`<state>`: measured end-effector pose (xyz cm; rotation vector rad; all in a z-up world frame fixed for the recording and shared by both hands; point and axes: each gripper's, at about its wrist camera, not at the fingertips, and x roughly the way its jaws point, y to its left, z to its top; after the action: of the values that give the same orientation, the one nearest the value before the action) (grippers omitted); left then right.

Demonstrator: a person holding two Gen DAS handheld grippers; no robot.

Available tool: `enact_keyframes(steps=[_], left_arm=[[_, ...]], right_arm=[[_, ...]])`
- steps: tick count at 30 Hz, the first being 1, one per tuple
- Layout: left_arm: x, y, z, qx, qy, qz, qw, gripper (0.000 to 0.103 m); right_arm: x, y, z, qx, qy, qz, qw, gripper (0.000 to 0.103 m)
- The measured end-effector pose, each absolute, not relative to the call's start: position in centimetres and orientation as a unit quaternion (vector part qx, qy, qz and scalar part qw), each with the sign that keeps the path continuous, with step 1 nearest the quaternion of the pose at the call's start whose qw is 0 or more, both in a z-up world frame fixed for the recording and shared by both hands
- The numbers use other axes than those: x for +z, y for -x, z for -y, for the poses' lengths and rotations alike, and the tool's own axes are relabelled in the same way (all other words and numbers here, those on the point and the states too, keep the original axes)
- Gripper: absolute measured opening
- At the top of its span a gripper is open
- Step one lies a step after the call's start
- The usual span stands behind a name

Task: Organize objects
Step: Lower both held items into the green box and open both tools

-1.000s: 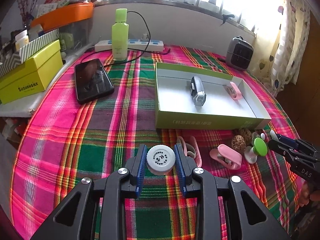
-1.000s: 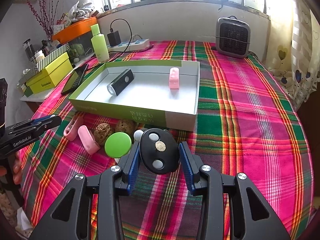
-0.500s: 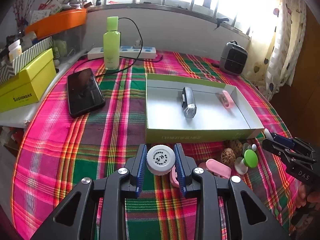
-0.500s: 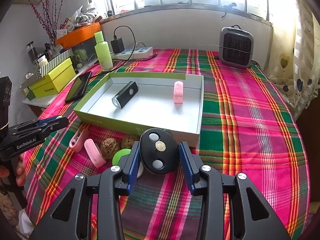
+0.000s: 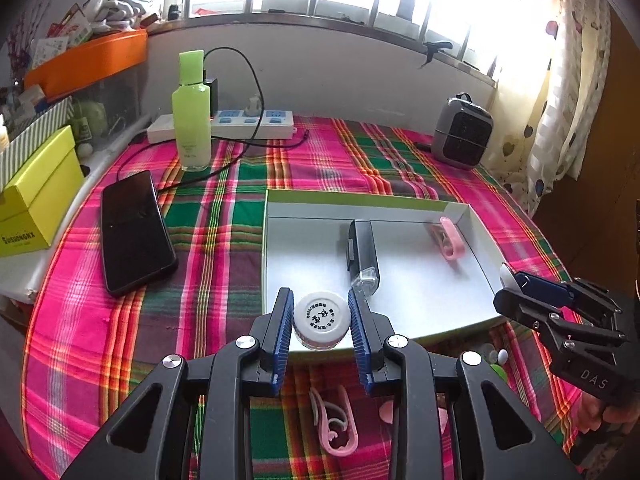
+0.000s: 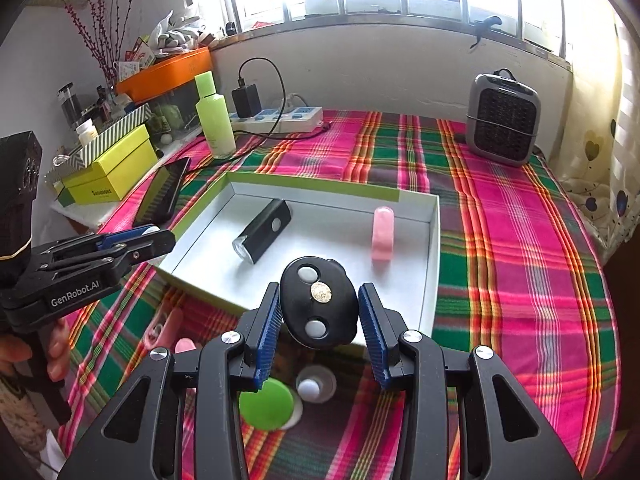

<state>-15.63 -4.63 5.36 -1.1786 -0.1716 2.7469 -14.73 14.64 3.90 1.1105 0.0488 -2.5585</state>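
Left claw (image 5: 321, 322) gripping white-capped jar (image 5: 320, 316)

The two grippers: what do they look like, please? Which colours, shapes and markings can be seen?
Both are black handheld tools with angular, cut-out finger arms, silver round screws and ribbed blue pads. The left gripper carries white "GenRobot.AI" lettering on its side; the right gripper shows "DAS". No cables are visible. A bare hand holds the left handle; no sleeve shows.
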Motion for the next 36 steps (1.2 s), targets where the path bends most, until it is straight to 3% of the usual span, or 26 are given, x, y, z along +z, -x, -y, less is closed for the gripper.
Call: enact_keyframes(steps=[21, 36], left_arm=[[3.1, 23.7, 3.3, 0.902, 0.425, 0.04, 0.071, 0.026], [2.0, 25.5, 2.7, 0.896, 0.438, 0.033, 0.072, 0.026]], right_arm=[[1.4, 23.4, -12.4, -0.884, -0.435, -0.044, 0.168, 0.04], [0.1, 25.0, -11.4, -0.876, -0.448, -0.062, 0.17, 0.04]])
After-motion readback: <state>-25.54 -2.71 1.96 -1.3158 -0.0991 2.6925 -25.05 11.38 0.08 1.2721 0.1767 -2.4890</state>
